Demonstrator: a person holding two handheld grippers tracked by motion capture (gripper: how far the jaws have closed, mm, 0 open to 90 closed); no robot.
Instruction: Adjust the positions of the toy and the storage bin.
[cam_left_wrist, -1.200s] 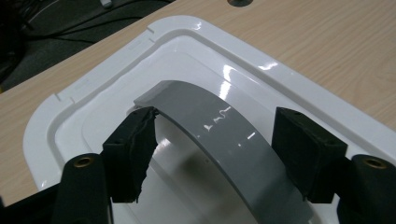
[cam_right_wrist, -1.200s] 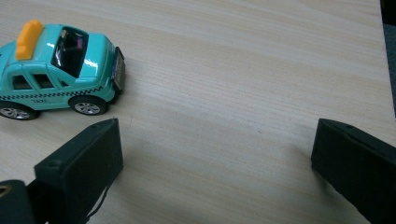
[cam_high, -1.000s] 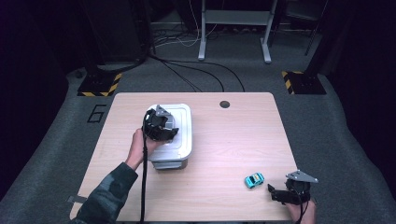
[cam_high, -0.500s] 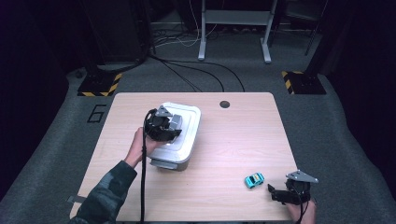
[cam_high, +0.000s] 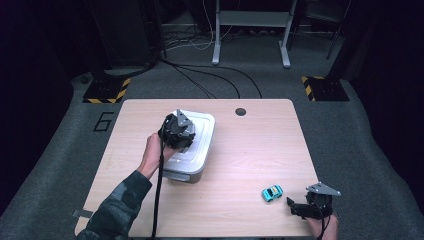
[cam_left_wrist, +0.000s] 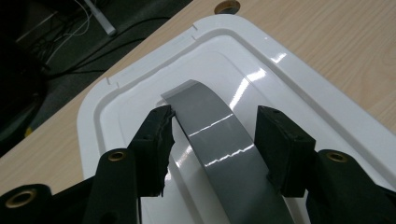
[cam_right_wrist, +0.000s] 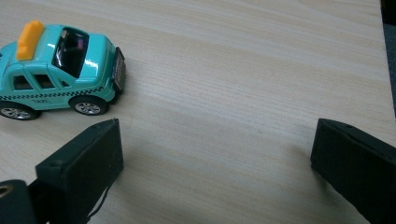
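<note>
A grey box with a white lid (cam_high: 202, 131) sits at an angle on the left half of the wooden table (cam_high: 260, 145). My left gripper (cam_high: 177, 131) points down onto the lid (cam_left_wrist: 299, 93). Its jaws straddle the lid's arched grey handle (cam_left_wrist: 219, 135) and have just been opening. The left pad (cam_left_wrist: 156, 135) is at the handle's edge, and a gap shows at the right pad (cam_left_wrist: 280, 144). My right gripper (cam_high: 295, 209) rests open at the table's near right corner, nothing between its jaws (cam_right_wrist: 219, 149). A teal toy taxi (cam_high: 272, 192) stands just left of it (cam_right_wrist: 58, 70).
A round cable hole (cam_high: 240, 111) is at the table's far edge. Beyond the table lie floor cables (cam_high: 200, 75) and a metal stand (cam_high: 250, 30). The table edge (cam_right_wrist: 385, 60) runs close along the right jaw.
The box has turned, its far end swinging right, with the left gripper on its lid. The right gripper and toy taxi have stayed put.
</note>
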